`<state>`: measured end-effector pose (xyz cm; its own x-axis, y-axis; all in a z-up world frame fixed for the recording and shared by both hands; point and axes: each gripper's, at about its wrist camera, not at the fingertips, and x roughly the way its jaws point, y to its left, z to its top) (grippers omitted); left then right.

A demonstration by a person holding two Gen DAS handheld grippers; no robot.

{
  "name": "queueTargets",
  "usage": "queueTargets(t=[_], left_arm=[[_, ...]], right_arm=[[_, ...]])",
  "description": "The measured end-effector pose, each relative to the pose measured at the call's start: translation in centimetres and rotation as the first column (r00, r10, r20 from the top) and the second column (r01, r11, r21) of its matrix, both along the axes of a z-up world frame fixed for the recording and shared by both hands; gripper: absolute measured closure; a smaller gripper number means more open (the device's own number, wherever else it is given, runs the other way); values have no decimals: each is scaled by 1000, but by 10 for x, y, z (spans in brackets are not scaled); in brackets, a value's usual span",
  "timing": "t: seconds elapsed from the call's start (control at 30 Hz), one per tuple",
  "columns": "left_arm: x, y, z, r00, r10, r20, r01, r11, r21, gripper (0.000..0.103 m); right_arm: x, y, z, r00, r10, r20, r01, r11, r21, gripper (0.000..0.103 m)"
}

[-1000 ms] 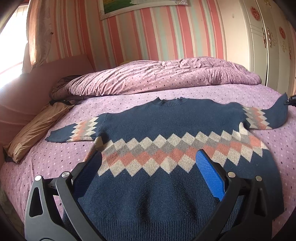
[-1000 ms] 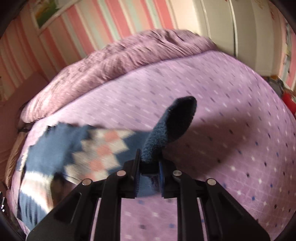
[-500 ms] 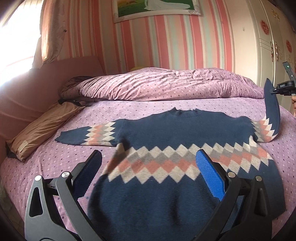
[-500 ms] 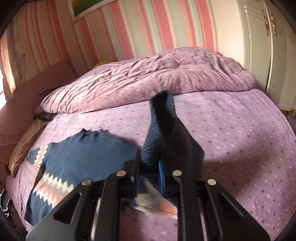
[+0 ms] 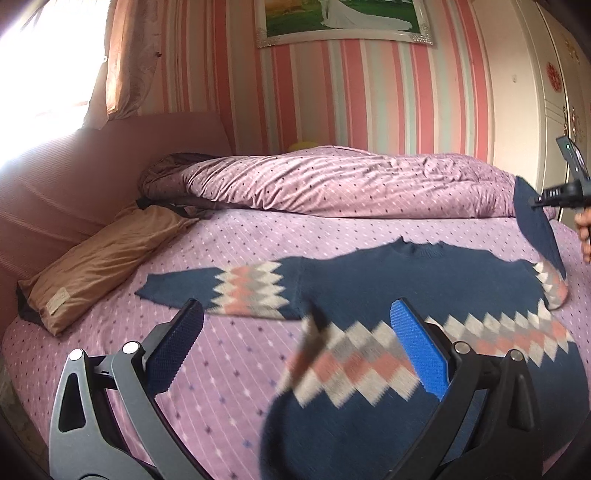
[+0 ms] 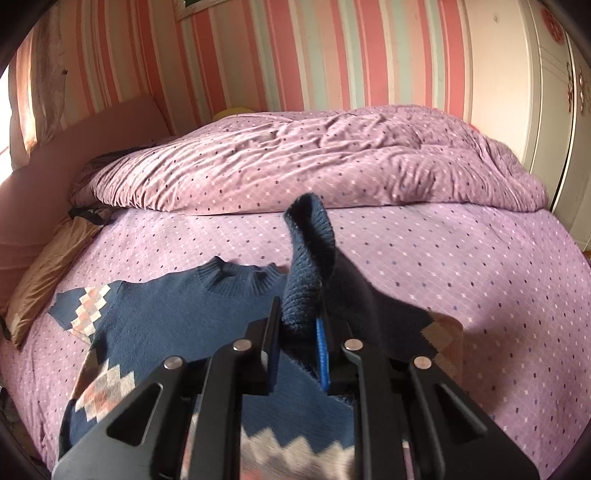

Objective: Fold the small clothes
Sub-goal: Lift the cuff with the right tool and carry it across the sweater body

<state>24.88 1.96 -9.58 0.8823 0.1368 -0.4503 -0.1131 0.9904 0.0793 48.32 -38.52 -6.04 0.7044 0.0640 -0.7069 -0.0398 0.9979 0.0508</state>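
Sweater point(image 5: 424, 295) first: a navy knit with a band of pink, grey and cream diamonds, lying flat on the purple dotted bedsheet point(image 5: 240, 369), its body filling the lower right of the left wrist view and its round collar toward the middle right. One sleeve point(image 5: 221, 291) stretches flat toward the left of that frame, cuff end near the centre left. The other sleeve is lifted off the bed at the far right edge, its navy cuff point(image 6: 308, 273) pinched between the narrow jaws of the right gripper point(image 6: 299, 343); in the right wrist view the ribbed cuff stands up out of the jaws at the centre of the frame, and the rest of that sleeve drapes down to the right with its diamond band showing at the lower right. The person's hand point(image 5: 584, 232) on that tool shows at the right edge of the left wrist view.

The left gripper point(image 5: 295, 339) holds nothing. Its blue-padded fingers point(image 5: 417, 347) stand wide apart in the lower part of its own view, above the sheet and the sweater's side edge.

A rumpled purple duvet point(image 6: 314, 162) is heaped across the far side of the bed. A tan pillow point(image 5: 99, 258) lies at the left, against the pink headboard point(image 5: 74, 192). Pink striped wallpaper point(image 5: 369, 96) fills the background, with a framed picture point(image 5: 340, 18) at the top.
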Motion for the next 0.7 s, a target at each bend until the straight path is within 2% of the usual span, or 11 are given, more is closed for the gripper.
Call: queueTargets(t=[0.07,0.27,0.43,0.7], left_arm=[[11,13,2,1000,6,10,-6,1000,-1,3],[42,50,2,1000,16,17,-16,1000,8,3],[59,68,-7,1000,13,6,-13,1000,16,3],[76,94,-19,1000,-18,-7,18,998,-55,3]], right_arm=[[2,19,-4,1000,-5,8,6,999,-42,87],[6,75,-21,999,-30,17,31,995,-92,87],[14,109,-34,1000,-25,5,26,997,-70,87],[19,169,-54,1000,1,-13,-2,996,-88,87]])
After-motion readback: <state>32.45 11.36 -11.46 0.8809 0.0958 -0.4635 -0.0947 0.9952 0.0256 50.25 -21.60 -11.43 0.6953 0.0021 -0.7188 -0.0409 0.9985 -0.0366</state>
